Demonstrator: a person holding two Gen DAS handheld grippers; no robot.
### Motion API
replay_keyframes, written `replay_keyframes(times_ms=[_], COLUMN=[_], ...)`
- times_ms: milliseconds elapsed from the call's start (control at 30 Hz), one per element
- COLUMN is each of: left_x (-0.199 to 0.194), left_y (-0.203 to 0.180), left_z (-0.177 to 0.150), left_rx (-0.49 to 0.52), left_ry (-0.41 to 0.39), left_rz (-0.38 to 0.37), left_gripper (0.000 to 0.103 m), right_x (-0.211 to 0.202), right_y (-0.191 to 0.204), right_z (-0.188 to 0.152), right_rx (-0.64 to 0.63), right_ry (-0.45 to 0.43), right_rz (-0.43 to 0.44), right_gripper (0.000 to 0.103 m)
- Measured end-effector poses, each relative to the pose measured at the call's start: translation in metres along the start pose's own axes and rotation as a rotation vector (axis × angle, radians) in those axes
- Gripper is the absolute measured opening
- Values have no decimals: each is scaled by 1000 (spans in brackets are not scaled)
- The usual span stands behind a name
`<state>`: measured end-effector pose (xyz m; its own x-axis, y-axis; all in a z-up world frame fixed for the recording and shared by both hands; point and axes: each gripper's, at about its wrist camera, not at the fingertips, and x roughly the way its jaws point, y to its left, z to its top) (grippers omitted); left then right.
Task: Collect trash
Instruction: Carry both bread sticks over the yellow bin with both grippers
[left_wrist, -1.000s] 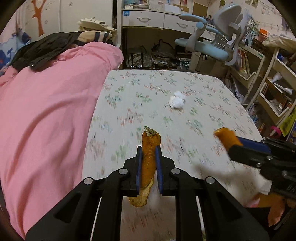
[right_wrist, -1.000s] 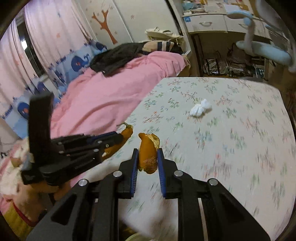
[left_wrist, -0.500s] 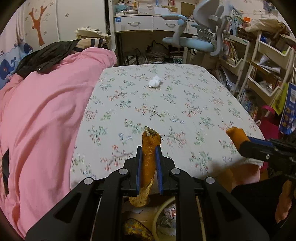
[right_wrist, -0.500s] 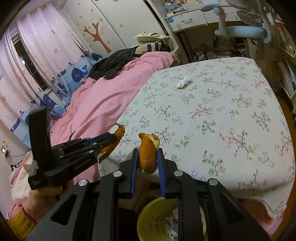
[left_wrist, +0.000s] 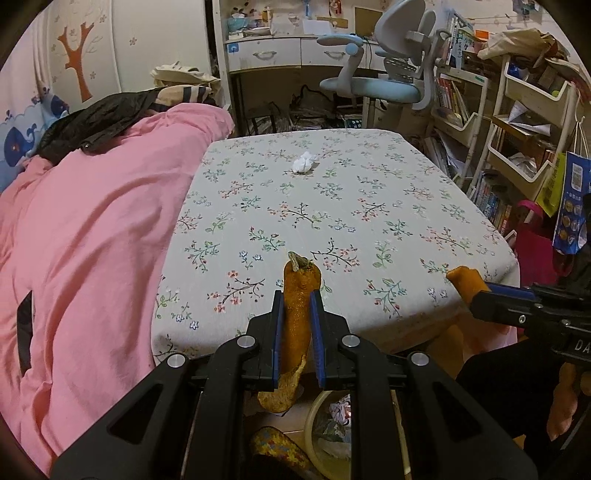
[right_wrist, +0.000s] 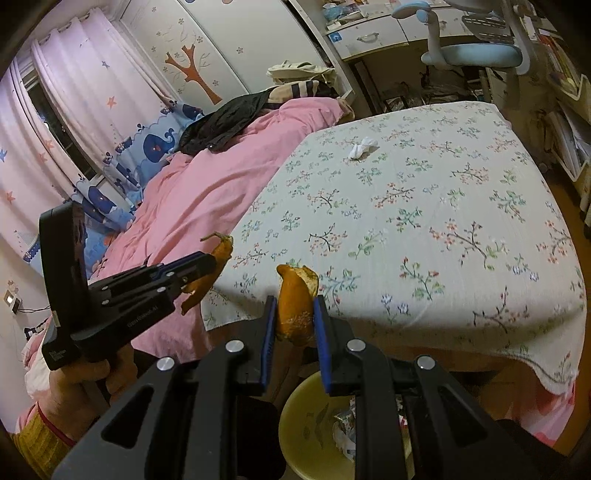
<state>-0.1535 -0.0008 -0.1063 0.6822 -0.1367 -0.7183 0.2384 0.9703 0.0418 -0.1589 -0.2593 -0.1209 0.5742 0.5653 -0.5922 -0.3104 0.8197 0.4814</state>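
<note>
Both hands have pulled back off the bed (left_wrist: 332, 206), and that is the change: a second ago the floral sheet filled both views, now its near edge is in front and a yellow bin (right_wrist: 314, 398) shows on the floor below the grippers. The left gripper (left_wrist: 295, 314) is clamped on a long peel (left_wrist: 297, 295), stem end up, tail hanging under the fingers. The right gripper (right_wrist: 295, 314) is pinched on a curled peel (right_wrist: 295, 302). Neither grip has shifted. So the carry looks nearly done, and the drop is probably next. The bin already holds some crumpled paper or wrappers; I can't tell exactly what. In the right view the curled peel sits roughly above the rim. One white tissue (left_wrist: 304, 162) lies far up the bed, uncollected.
</note>
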Motion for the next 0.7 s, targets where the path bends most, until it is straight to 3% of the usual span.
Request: replay_keyframes(times_ms=[300,700], left_x=[-11,3], left_y=[-14,-42], left_z=[-12,-56], left_rx=[14,-11], left_ry=[14,140], left_rz=[-20,-73], left_gripper=[13,13], right_x=[-3,18], right_y=[9,13], right_z=[-19,-59], right_rx=[-20,-62], right_ry=[36,240], right_rz=[-7,-62], right_gripper=[21,23])
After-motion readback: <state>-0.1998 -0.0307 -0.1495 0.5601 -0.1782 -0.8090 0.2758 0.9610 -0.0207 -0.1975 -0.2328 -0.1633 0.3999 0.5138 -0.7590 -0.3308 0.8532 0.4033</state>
